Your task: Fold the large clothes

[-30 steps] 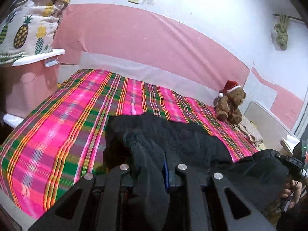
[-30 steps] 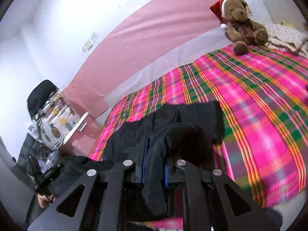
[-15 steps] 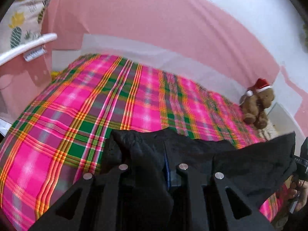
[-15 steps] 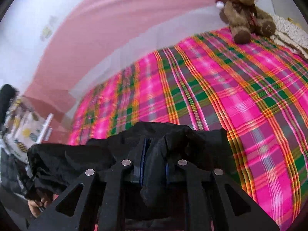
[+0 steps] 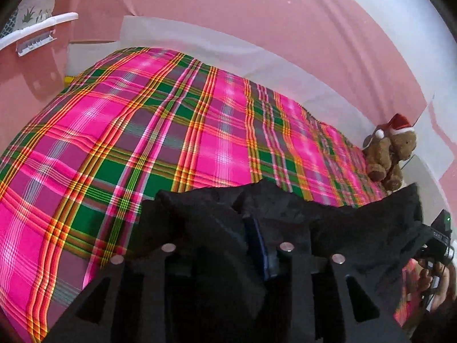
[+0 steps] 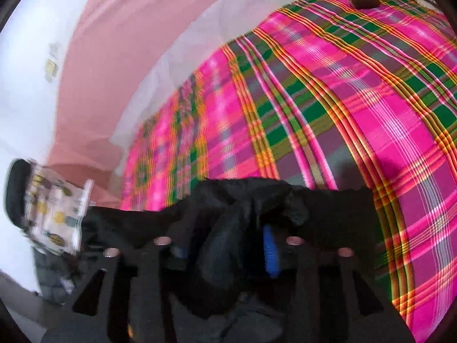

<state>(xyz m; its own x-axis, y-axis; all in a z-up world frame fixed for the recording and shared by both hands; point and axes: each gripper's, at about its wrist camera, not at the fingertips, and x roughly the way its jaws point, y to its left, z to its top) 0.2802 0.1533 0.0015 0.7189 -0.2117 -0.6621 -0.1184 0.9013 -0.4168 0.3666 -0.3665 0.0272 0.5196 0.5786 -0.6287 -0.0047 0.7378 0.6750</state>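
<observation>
Black cloth, a large garment (image 5: 328,217), is pinched in both grippers and stretched between them, its long axis running side to side across the near edge of the bed, top edge roughly level w/ a slight sag in the middle. Left gripper (image 5: 228,245) has its jaws closed on a bunched fold of the garment; fabric spills out ahead of the jaws and drapes down between the fingers, a blue pad just visible at the right finger. From there the garment runs off to the right of the jaws, ending at a raised corner near the person's other hand (image 5: 437,283). Right gripper (image 6: 225,245) likewise clamps a wad of the same cloth (image 6: 257,200), blue pads (image 6: 270,253) showing either side of the wad; here the garment extends left of the jaws and a shorter flap to the right. Right view is motion-blurred. Ahead of both sets of jaws lies the plaid bedsheet (image 5: 171,131), pink/green/orange, w/ a pink wall (image 5: 257,14) beyond. A teddy bear (image 5: 391,154) in a red hat sits far ahead-right of the left jaws. Pineapple-print bag (image 6: 54,214) hangs left of the right jaws
</observation>
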